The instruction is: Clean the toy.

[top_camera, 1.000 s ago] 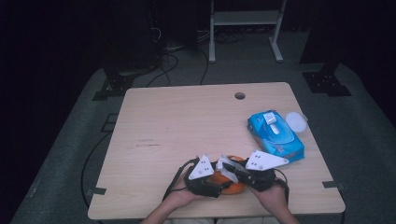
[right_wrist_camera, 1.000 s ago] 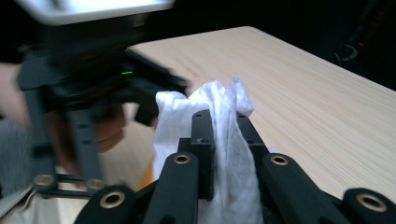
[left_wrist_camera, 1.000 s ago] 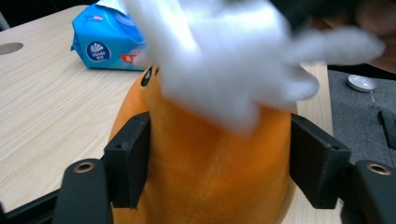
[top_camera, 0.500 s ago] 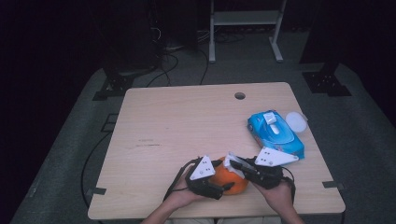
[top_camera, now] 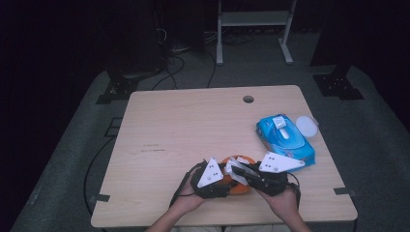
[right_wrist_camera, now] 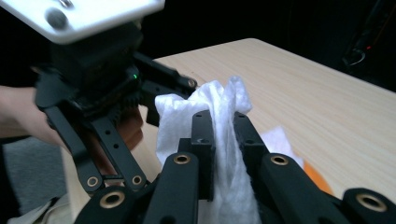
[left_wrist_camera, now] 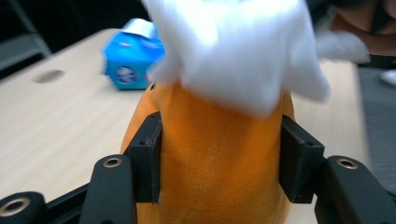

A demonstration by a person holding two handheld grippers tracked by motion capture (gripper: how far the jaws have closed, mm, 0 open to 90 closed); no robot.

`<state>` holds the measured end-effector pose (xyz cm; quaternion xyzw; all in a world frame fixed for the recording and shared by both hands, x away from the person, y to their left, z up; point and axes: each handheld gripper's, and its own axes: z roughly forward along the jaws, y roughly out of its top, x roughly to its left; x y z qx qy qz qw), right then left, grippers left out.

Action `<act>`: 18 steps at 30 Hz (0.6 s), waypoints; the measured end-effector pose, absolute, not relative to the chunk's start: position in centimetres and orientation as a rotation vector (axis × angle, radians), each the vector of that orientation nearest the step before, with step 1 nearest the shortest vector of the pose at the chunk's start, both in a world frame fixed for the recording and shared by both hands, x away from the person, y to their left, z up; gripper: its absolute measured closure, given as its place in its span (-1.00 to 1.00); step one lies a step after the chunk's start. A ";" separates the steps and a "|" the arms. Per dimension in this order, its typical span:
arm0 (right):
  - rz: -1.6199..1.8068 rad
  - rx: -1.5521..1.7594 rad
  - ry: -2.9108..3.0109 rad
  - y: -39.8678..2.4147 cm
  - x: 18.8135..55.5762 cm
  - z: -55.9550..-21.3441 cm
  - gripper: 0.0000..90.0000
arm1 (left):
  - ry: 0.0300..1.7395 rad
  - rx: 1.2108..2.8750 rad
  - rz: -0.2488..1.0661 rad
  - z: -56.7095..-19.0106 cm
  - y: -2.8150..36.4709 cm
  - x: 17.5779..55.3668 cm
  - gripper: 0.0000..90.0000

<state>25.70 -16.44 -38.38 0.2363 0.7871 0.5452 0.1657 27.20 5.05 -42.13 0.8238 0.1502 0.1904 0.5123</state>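
Near the table's front edge, my left gripper (top_camera: 228, 183) holds an orange rounded object (top_camera: 241, 188). In the left gripper view its pads (left_wrist_camera: 148, 154) press on both sides of the orange object (left_wrist_camera: 215, 158); the jaws have just been closing on it. A white wipe (left_wrist_camera: 233, 56) lies over the object's top. My right gripper (right_wrist_camera: 223, 126) is shut on that white wipe (right_wrist_camera: 219, 100), which bunches up between its fingers. It comes in from the right (top_camera: 239, 170) and meets the left gripper over the object.
A blue pack of wipes (top_camera: 285, 137) lies at the table's right side, with a white round lid (top_camera: 306, 126) beside it at the edge. The wooden table (top_camera: 193, 125) has a small hole (top_camera: 248, 99) near its far edge. Dark floor and cables surround it.
The right gripper with the wipe has shifted a little over the orange object, which showed more half a second ago. Both hands stay at the front edge.
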 end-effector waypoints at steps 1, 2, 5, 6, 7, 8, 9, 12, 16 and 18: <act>1.553 0.675 2.236 -16.2 25.8 -38.4 0.79 | 0.365 1.990 0.471 -42.0 5.2 27.2 -0.03; 1.562 0.684 2.235 -16.2 26.0 -38.5 0.80 | 0.371 1.997 0.473 -42.1 5.3 27.2 -0.03; 1.536 0.726 2.244 -16.5 26.8 -39.4 0.80 | 0.383 2.013 0.449 -42.6 5.3 27.1 -0.04; 1.557 0.752 2.250 -16.8 27.0 -40.0 0.80 | 0.383 2.015 0.446 -42.7 5.2 27.0 -0.08; 1.568 0.768 2.250 -17.0 27.2 -40.2 0.80 | 0.376 2.019 0.438 -42.7 5.1 27.1 -0.13; 1.571 0.784 2.250 -17.2 27.2 -40.4 0.80 | 0.375 2.014 0.419 -42.6 5.0 27.3 -0.25; 1.566 0.785 2.249 -17.3 27.2 -40.4 0.80 | 0.376 2.008 0.406 -42.7 5.1 27.5 -0.35; 1.548 0.787 2.258 -17.4 27.1 -40.5 0.80 | 0.378 1.998 0.351 -43.1 5.5 28.3 -0.65; 1.535 0.789 2.242 -17.7 27.4 -40.5 0.80 | 0.363 1.993 0.346 -44.0 5.6 28.9 -0.78; 1.524 0.820 2.222 -18.2 27.7 -40.6 0.80 | 0.344 2.003 0.351 -44.2 5.5 29.0 -0.67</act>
